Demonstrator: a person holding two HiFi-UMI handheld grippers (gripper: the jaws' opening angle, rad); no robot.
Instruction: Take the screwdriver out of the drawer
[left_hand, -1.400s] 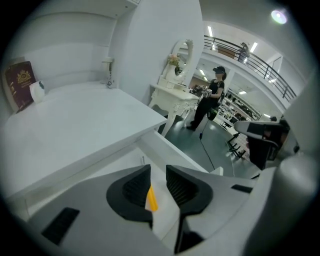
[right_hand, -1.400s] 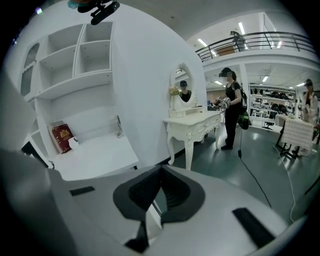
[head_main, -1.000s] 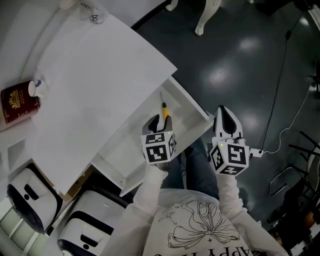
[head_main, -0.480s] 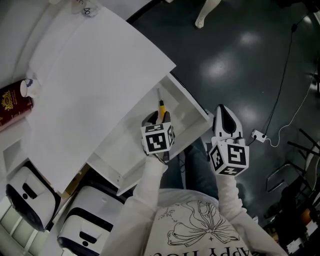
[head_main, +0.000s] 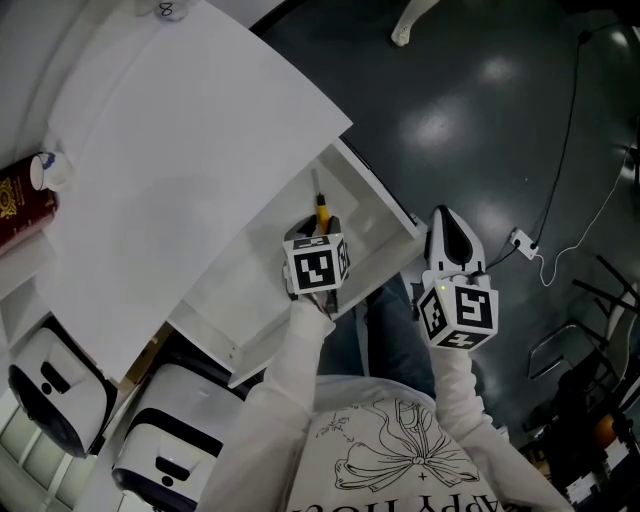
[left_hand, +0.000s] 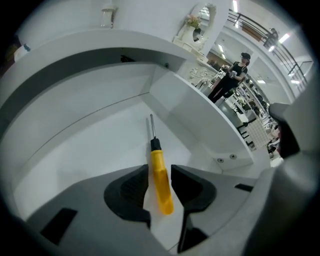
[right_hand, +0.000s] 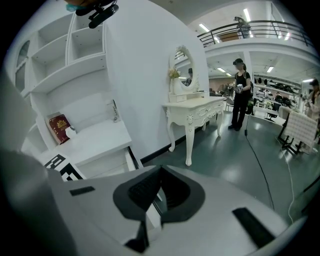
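Furniture showroom: ornate white dressing table (right_hand: 192, 109), mezzanine railing (right_hand: 260, 26), display shelves (right_hand: 75, 50).

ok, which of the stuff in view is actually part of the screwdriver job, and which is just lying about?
Job:
- screwdriver, lying in the open drawer
- left gripper, jaws just opened wide, its handle between them, not yet gripped

Lying about:
- red book
- dressing table
- right gripper, shut and empty

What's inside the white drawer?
In the white drawer lies one yellow-handled screwdriver with a thin metal shaft. The left tool, its jaws just opened, straddles the handle without gripping and hides the drawer floor beneath it.
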